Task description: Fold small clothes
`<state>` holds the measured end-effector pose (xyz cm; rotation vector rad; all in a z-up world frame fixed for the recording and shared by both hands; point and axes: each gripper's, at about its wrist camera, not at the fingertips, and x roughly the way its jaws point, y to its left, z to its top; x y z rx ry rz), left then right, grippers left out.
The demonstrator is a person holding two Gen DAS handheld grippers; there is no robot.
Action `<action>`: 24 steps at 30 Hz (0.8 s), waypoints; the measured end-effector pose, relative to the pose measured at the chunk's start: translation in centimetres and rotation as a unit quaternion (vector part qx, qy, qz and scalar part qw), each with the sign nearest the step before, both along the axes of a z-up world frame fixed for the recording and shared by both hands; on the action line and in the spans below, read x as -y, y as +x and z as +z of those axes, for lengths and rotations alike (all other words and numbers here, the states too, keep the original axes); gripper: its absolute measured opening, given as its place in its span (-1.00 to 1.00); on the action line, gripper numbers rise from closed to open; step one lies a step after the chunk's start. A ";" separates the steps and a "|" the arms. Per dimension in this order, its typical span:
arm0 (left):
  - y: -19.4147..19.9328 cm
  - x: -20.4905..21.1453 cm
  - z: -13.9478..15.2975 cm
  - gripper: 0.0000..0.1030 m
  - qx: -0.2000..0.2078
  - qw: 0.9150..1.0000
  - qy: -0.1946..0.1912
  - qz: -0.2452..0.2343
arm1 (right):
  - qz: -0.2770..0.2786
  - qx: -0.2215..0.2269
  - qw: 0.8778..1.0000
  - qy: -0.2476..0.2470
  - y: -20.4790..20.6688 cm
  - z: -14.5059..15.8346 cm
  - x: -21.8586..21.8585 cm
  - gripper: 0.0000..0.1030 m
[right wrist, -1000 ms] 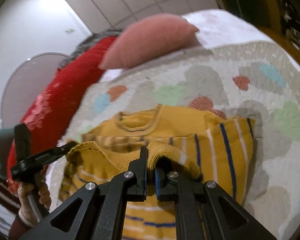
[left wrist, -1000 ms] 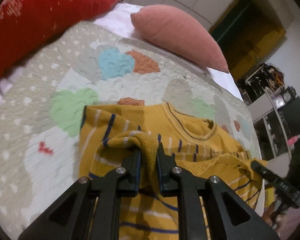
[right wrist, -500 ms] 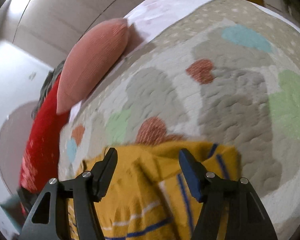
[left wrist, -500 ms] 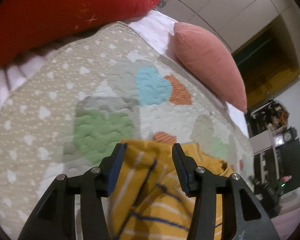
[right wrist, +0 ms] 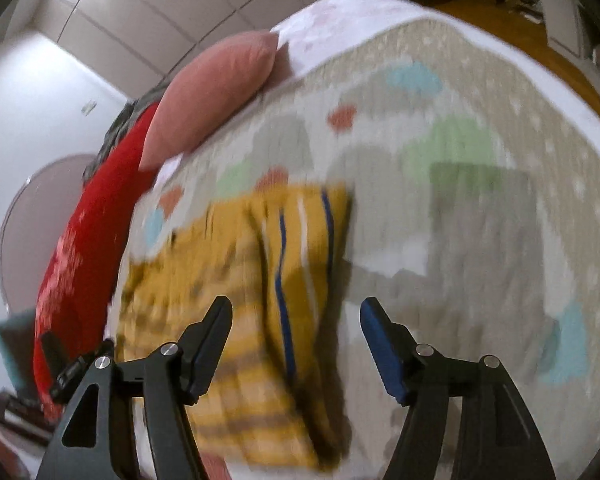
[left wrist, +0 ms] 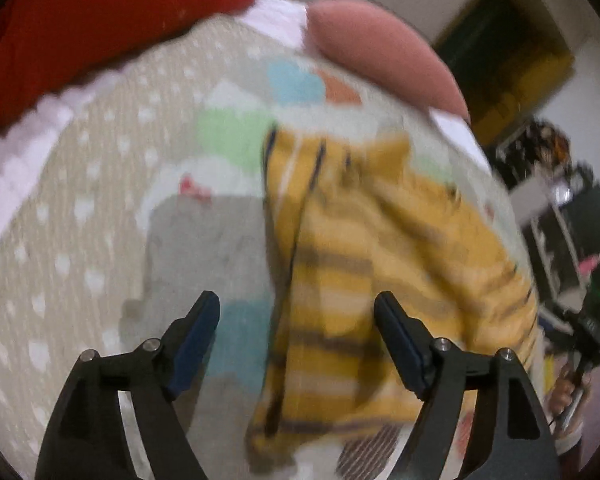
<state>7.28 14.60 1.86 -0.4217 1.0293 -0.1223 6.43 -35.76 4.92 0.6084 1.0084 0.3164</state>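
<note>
A bed fills both views, covered by a pale quilt dotted with white and patched with green, blue, orange and grey shapes. Both pictures are blurred. At the head of the bed a large red cushion lies along the edge, and a pink pillow sits just beside it on the white sheet.

On the quilt lies a small yellow sweater with blue and white stripes. It is folded over on itself into a rough rectangle, the striped edge on the side nearest the left wrist camera's middle; its exact creases cannot be made out. In the right wrist view the same sweater lies left of middle, its blue-striped edge facing the bare quilt.

The left gripper hangs above the sweater's near end with its fingers spread wide apart and nothing between them. The right gripper is likewise wide open and empty, its left finger over the sweater and its right finger over the quilt.

At the far right of the left wrist view, dark shelves stand beyond the bed.
</note>
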 end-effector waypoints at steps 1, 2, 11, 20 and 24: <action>-0.5 0.4 -0.6 0.53 -0.005 1.000 0.009 -0.006 | 0.006 -0.002 1.000 -0.002 -0.8 -0.6 -0.3 0.39; -0.7 0.9 -0.8 0.51 -0.006 1.000 0.025 -0.011 | 0.015 -0.002 1.000 -0.007 -1.6 -1.2 -0.9 0.39; -1.5 -1.0 2.5 -0.23 -0.005 0.991 0.118 0.057 | -0.018 -0.033 0.998 -0.047 -2.5 -3.5 -0.7 -0.21; -6.8 2.7 1.9 0.12 0.045 0.995 0.092 0.018 | 0.014 0.091 0.992 -0.091 -3.7 4.6 -5.4 -0.20; -7.9 4.8 1.2 0.14 0.060 0.992 0.114 0.007 | 0.069 0.055 0.992 -0.096 0.4 2.5 -10.3 -0.20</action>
